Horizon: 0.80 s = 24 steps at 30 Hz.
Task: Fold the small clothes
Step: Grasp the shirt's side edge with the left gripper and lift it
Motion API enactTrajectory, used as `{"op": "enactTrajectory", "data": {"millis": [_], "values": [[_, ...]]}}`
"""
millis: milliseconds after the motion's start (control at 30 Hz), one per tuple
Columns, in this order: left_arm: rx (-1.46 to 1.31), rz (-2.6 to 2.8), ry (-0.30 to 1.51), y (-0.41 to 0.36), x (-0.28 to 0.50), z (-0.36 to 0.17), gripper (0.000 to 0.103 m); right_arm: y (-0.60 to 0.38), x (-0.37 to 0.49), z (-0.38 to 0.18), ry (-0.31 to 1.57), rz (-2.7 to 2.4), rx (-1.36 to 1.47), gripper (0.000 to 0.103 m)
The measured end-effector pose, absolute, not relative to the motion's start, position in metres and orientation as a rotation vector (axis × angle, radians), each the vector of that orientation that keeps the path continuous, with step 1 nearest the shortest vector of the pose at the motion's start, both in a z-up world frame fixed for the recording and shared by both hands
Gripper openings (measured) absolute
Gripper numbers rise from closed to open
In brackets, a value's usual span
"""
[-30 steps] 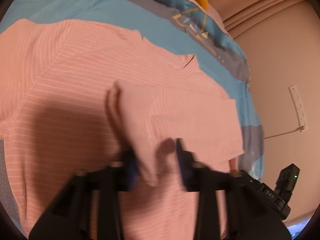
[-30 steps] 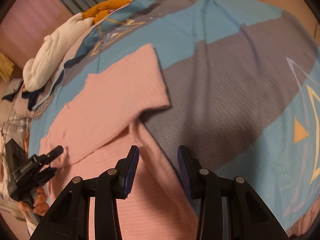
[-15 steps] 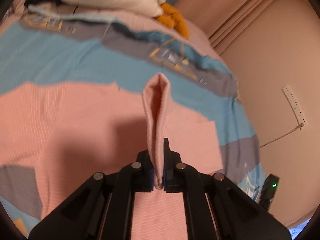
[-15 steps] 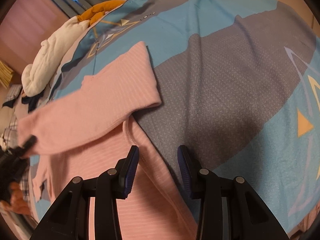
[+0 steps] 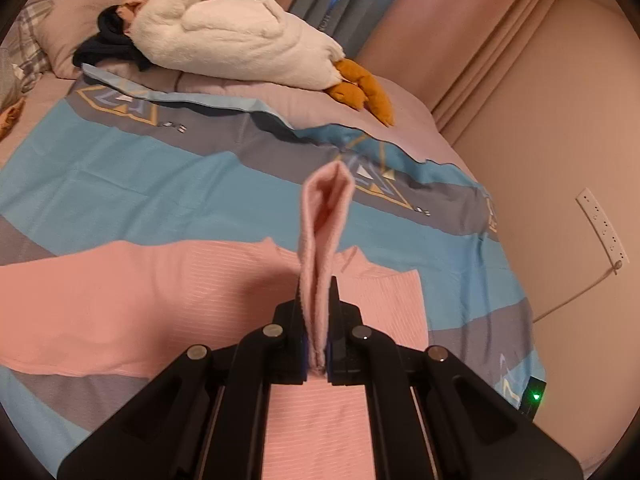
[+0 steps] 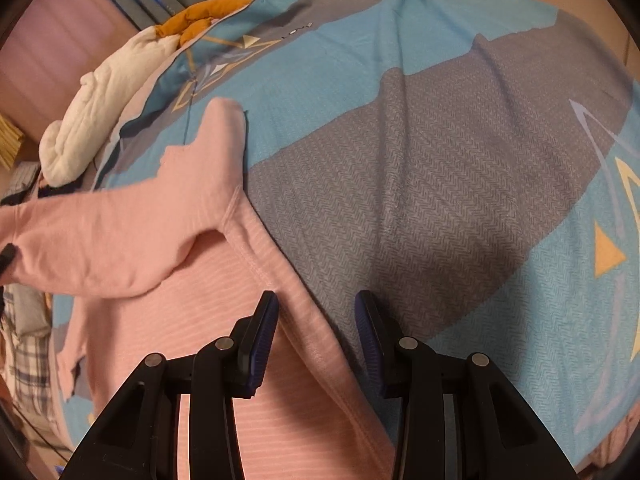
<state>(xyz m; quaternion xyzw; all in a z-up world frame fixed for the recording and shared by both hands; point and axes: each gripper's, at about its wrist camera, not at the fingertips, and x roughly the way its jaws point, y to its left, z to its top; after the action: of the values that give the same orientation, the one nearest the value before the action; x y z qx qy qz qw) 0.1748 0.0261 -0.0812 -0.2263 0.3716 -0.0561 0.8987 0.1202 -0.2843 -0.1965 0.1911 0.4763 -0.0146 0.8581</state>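
Note:
A pink striped long-sleeved top [image 5: 140, 300] lies spread on a blue and grey bedspread [image 5: 120, 176]. My left gripper [image 5: 318, 356] is shut on the top's sleeve [image 5: 324, 224], which stands up as a folded loop above the jaws. In the right wrist view the same sleeve [image 6: 120, 232] stretches out to the left, lifted off the top's body [image 6: 200, 344]. My right gripper [image 6: 316, 332] is open and empty, its jaws straddling the top's side seam [image 6: 312, 320] just above the cloth.
A white plush goose with orange feet [image 5: 240, 40] lies at the head of the bed, next to dark clothes and a plaid pillow [image 5: 24, 40]. A wall with a power strip [image 5: 600, 224] runs along the bed's right side. Grey bedspread [image 6: 440, 200] lies right of the top.
My left gripper closed on the sleeve and lifted it up and back across the top's body. The right gripper stayed open and shifted slightly along the side seam.

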Motion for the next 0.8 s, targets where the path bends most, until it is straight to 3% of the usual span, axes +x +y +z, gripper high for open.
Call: {"op": "enactTrajectory", "data": {"millis": [500,533,600,800], "values": [[-0.478,-0.068,0.805,0.054,0.166,-0.090,0.005,-0.253,0.155,-0.171,0.965,0.029,0.299,0.039],[-0.480,-0.067,0.811,0.055,0.166,-0.091,0.005,-0.250,0.161,-0.170,0.964,0.040,0.293,0.038],[-0.477,-0.059,0.821,0.058,0.165,-0.095,0.005,-0.244,0.171,-0.172,0.980,0.066,0.295,0.025],[-0.479,-0.036,0.845,0.066,0.162,-0.105,0.005,-0.222,0.196,-0.193,1.074,0.060,0.240,0.022]]}}
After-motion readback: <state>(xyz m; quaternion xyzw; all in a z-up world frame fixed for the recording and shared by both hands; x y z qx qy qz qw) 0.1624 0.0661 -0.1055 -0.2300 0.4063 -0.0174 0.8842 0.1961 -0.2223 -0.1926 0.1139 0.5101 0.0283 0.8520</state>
